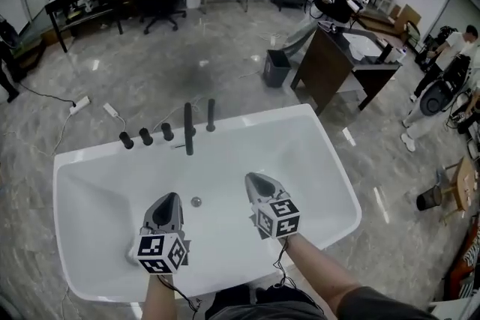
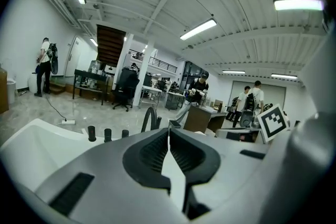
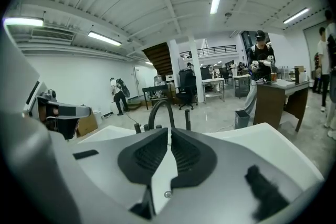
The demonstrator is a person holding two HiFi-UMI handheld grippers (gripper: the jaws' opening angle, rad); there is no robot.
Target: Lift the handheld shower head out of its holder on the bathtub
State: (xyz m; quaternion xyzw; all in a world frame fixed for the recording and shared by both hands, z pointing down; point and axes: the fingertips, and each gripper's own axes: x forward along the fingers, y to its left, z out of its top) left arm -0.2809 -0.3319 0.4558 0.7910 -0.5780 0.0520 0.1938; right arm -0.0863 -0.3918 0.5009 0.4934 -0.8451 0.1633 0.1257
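The white bathtub (image 1: 315, 154) fills the middle of the head view. On its far rim stand three black knobs (image 1: 145, 136), a black arched spout (image 1: 188, 129) and the handheld shower head (image 1: 211, 115), a slim black stick upright in its holder. My left gripper (image 1: 172, 198) and right gripper (image 1: 253, 180) hover side by side over the basin, short of the fixtures. Each is shut with nothing between its jaws. Beyond the tips of the right gripper (image 3: 169, 134) the shower head (image 3: 188, 119) rises just right of the spout (image 3: 160, 110). The left gripper (image 2: 168, 131) faces the spout (image 2: 149, 118) too.
A drain (image 1: 196, 201) sits in the tub floor between the grippers. Behind the tub are a dark bin (image 1: 277, 67), a dark desk (image 1: 330, 64) with a person at it, and a power strip (image 1: 80, 104) with cables on the marble floor. More people stand far right.
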